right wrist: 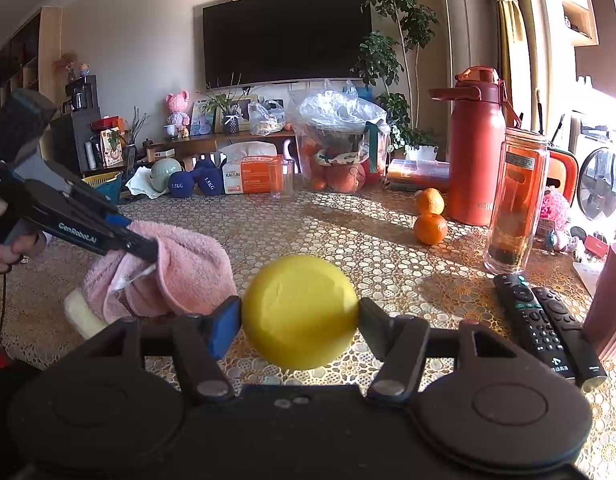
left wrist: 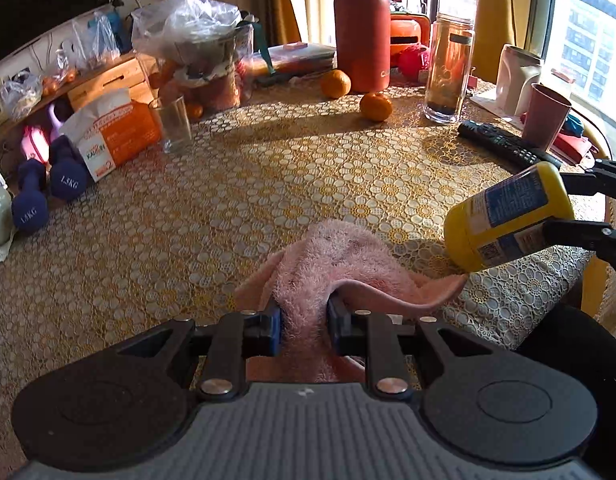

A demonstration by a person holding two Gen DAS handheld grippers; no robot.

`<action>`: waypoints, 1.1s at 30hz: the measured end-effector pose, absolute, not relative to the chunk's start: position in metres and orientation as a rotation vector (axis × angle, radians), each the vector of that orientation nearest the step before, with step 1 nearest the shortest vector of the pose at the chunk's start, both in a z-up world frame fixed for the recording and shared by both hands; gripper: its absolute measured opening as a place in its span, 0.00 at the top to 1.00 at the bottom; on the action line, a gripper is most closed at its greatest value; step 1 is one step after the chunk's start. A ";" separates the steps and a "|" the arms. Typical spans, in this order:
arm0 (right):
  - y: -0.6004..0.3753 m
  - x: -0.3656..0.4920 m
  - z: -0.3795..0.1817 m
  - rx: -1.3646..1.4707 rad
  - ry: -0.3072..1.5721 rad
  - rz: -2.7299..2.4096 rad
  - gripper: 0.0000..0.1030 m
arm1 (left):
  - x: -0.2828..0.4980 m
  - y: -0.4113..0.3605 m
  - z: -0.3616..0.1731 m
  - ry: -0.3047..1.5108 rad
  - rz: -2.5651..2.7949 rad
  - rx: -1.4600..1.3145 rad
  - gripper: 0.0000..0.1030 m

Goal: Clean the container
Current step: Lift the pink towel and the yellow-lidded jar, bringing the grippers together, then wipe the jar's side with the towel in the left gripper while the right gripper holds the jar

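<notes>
My left gripper (left wrist: 303, 322) is shut on a fluffy pink towel (left wrist: 340, 264), bunched between its blue pads just above the lace tablecloth. A yellow container (left wrist: 508, 216) with a blue label is held tilted on its side at the right, its rounded end pointing down-left, close to the towel's right flap. In the right wrist view my right gripper (right wrist: 299, 314) is shut on that yellow container (right wrist: 299, 312), seen end-on. The pink towel (right wrist: 175, 272) and left gripper (right wrist: 147, 254) are to its left; whether towel and container touch is unclear.
The table (left wrist: 227, 200) also carries two oranges (left wrist: 375, 106), a red flask (left wrist: 362, 32), a clear bottle (left wrist: 448, 72), a glass (left wrist: 172, 122), two remotes (right wrist: 544, 328), a pink cup (left wrist: 546, 118), an orange box (left wrist: 115, 132), dumbbells (left wrist: 65, 176) and a bagged bowl (left wrist: 203, 52).
</notes>
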State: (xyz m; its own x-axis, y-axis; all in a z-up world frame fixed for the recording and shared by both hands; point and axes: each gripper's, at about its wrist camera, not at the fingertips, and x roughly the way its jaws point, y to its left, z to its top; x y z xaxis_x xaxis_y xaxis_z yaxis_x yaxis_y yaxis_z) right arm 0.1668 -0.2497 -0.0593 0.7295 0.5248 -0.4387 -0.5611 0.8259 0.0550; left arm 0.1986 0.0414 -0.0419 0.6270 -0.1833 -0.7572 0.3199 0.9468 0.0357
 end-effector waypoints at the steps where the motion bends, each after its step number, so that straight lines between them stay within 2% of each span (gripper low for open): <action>1: -0.249 0.167 -0.059 -0.087 0.457 0.598 0.40 | 0.197 0.045 -0.045 0.859 -0.283 0.162 0.78; 4: -0.248 0.168 -0.059 -0.085 0.456 0.597 0.40 | 0.189 0.050 -0.045 0.862 -0.284 0.164 0.78; 5: -0.248 0.169 -0.059 -0.082 0.456 0.596 0.40 | 0.186 0.051 -0.044 0.863 -0.278 0.168 0.74; 7: -0.248 0.169 -0.059 -0.078 0.456 0.594 0.40 | 0.180 0.055 -0.039 0.865 -0.273 0.161 0.58; 8: -0.248 0.170 -0.058 -0.077 0.457 0.594 0.40 | 0.176 0.057 -0.036 0.858 -0.271 0.153 0.34; 9: -0.248 0.170 -0.058 -0.077 0.457 0.593 0.40 | 0.172 0.059 -0.032 0.844 -0.266 0.146 0.20; 16: -0.247 0.170 -0.058 -0.081 0.462 0.591 0.40 | 0.173 0.037 -0.009 0.823 -0.283 -0.010 0.18; 26: -0.244 0.172 -0.056 -0.081 0.465 0.585 0.40 | 0.214 -0.013 -0.061 0.902 -0.011 -0.010 0.17; 32: -0.243 0.171 -0.056 -0.088 0.467 0.583 0.40 | 0.212 -0.005 -0.080 0.897 0.008 0.007 0.18; 33: -0.243 0.171 -0.056 -0.087 0.467 0.583 0.40 | 0.211 -0.003 -0.080 0.893 0.002 -0.004 0.23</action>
State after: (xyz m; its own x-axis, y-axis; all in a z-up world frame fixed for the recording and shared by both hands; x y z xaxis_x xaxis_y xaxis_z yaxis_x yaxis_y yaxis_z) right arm 0.1714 -0.2429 -0.0561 0.7338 0.5100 -0.4488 -0.5489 0.8344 0.0506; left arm 0.2107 -0.0031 -0.0802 0.6269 -0.0002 -0.7791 -0.0034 1.0000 -0.0030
